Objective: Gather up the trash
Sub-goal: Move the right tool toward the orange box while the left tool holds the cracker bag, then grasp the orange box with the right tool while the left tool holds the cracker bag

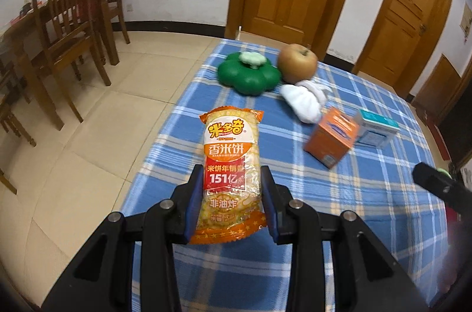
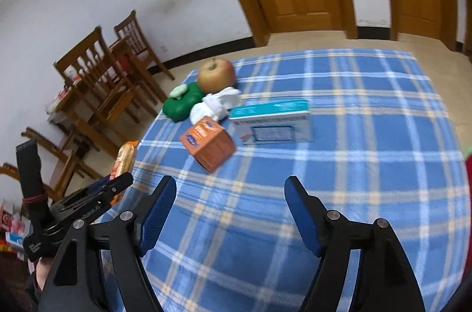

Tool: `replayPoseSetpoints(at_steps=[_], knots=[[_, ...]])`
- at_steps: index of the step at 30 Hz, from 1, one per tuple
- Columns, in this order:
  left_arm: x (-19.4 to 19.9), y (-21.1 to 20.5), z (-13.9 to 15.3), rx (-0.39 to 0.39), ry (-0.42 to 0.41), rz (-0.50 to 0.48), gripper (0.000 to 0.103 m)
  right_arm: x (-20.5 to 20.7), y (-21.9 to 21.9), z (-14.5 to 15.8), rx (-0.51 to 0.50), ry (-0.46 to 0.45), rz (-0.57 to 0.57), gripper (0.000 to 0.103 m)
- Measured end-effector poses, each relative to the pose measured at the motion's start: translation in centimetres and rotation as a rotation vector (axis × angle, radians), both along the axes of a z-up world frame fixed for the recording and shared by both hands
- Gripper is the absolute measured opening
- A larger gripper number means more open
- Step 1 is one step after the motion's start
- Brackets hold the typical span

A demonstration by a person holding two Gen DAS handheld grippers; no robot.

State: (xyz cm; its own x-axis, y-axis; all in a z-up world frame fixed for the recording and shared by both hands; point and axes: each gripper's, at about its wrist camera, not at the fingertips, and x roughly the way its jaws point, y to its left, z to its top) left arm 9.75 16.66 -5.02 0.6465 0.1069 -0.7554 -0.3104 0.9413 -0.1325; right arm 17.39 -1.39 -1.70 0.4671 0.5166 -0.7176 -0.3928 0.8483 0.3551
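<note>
Left jaws clamp rice cracker packet [image 1: 228, 173]; right jaws wide; orange box [image 2: 210, 143], white-teal box [image 2: 273, 120], tissue [image 2: 216, 103] ahead.

Both tools are showing matte black plastic arms with hollow cut-outs and round silver screw heads. The left gripper [image 1: 231, 194] and right gripper [image 2: 230, 211] are wearing blue ribbed pads [image 2: 156, 214] (small white lettering is marking the left one's side).
</note>
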Motion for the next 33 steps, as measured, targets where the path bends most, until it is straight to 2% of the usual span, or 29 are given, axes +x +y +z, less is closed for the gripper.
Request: replayPoseSetpoints(at_steps=[8, 20, 27, 28, 29, 33], knots=[[-0.2, 1.8, -0.5, -0.015, 0.005, 0.042, 0.037, 2.6, 5.3, -1.8, -0.042, 0.022, 0.153, 0.08], [-0.2, 2.5, -1.2, -0.045, 0.009, 0.046, 0.037, 5.4, 9.4, -3.5, -0.159, -0.079, 0.169, 0.081], [-0.1, 2.1, -1.4, -0.054, 0.011, 0.033, 0.037, 6.1, 10.3, -4.9, -0.179, -0.05, 0.194, 0.081], [-0.1, 1.9, -1.4, -0.054, 0.011, 0.03, 0.037, 6.0, 10.3, -5.0, -0.173, -0.044, 0.195, 0.075], [-0.1, 1.9, -1.4, -0.054, 0.011, 0.028, 0.037, 5.9, 10.3, -5.0, -0.166, -0.044, 0.194, 0.059], [0.0, 1.5, -1.4, -0.057, 0.011, 0.018, 0.037, 4.8, 10.0, -4.9, -0.175, -0.066, 0.204, 0.059]])
